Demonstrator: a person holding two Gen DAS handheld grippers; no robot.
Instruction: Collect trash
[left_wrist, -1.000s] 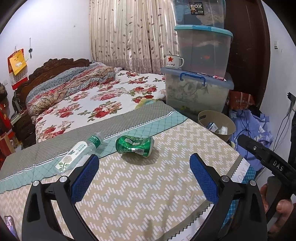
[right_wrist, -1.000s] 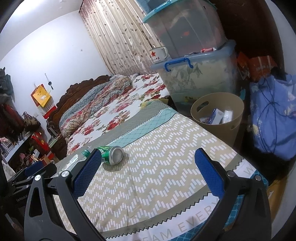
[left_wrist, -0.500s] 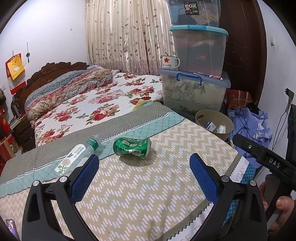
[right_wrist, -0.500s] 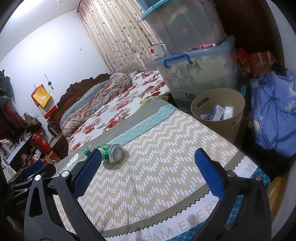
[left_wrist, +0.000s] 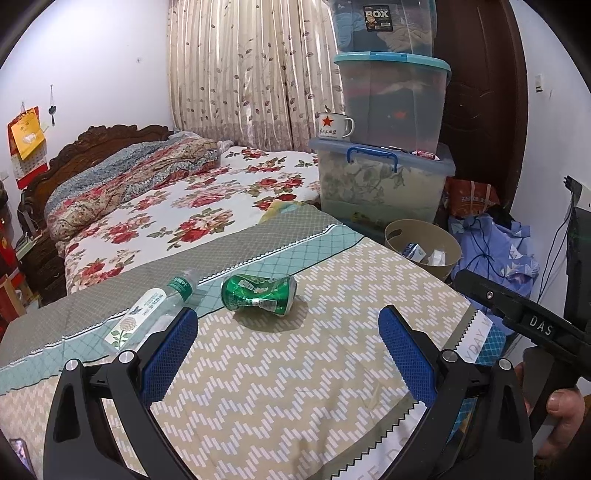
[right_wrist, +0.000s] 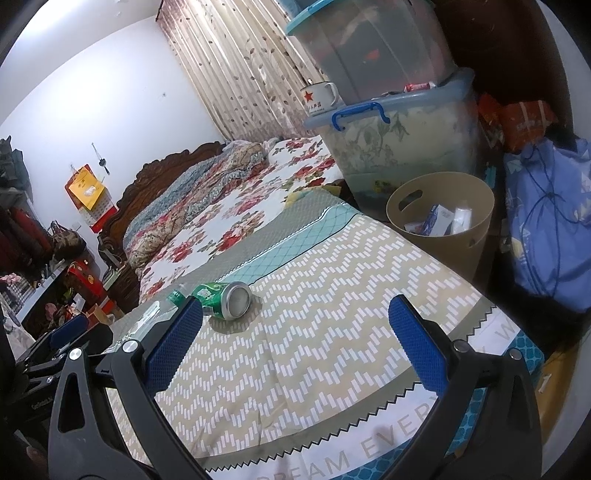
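Note:
A crushed green can (left_wrist: 259, 294) lies on its side on the patterned blanket (left_wrist: 314, 369); it also shows in the right wrist view (right_wrist: 225, 299). A clear plastic bottle (left_wrist: 151, 314) with a green cap lies just left of it, partly hidden by my left finger; only its cap (right_wrist: 176, 296) shows in the right wrist view. A beige trash bin (left_wrist: 424, 247) holding some packaging stands on the floor beyond the bed corner, also in the right wrist view (right_wrist: 441, 221). My left gripper (left_wrist: 288, 343) is open and empty, short of the can. My right gripper (right_wrist: 295, 343) is open and empty, right of the can.
Stacked plastic storage boxes (left_wrist: 384, 177) with an enamel mug (left_wrist: 334, 125) stand behind the bin. A blue cloth pile (right_wrist: 546, 229) lies right of the bin. The floral bed (left_wrist: 177, 206) stretches to the back left. The right gripper's body (left_wrist: 524, 325) shows at the left view's right edge.
The left wrist view has shifted a little, so the can and bottle sit lower and nearer in the frame. The right gripper has tilted slightly. Nothing was taken hold of.

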